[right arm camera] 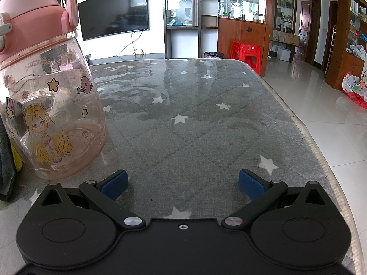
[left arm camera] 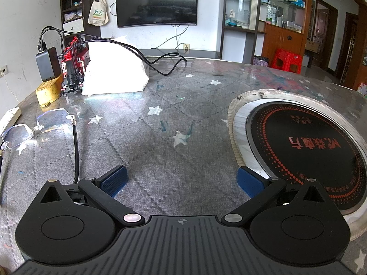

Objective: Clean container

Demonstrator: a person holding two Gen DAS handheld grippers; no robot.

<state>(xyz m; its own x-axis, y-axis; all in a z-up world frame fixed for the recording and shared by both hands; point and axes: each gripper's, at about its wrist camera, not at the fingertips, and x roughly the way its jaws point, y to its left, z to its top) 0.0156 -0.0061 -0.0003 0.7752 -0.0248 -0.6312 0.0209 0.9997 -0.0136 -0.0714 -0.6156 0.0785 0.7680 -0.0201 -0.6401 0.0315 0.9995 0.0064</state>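
Observation:
A clear pink drinking bottle (right arm camera: 52, 112) with a pink lid and cartoon stickers stands upright on the table at the left of the right wrist view. My right gripper (right arm camera: 182, 183) is open, low over the table, just right of the bottle and apart from it. A dark cloth (right arm camera: 5, 171) lies at the far left edge, behind the bottle. In the left wrist view my left gripper (left arm camera: 182, 180) is open over bare tablecloth, nothing between its blue pads. The bottle is not in that view.
A round induction hob (left arm camera: 305, 149) is set in the table at the right. Glasses (left arm camera: 39, 126), a white bag (left arm camera: 114, 68), a red model (left arm camera: 73, 66), a charger with cables (left arm camera: 47, 63) and a power strip (left arm camera: 9, 116) sit left. The table edge (right arm camera: 307, 135) drops to the tiled floor.

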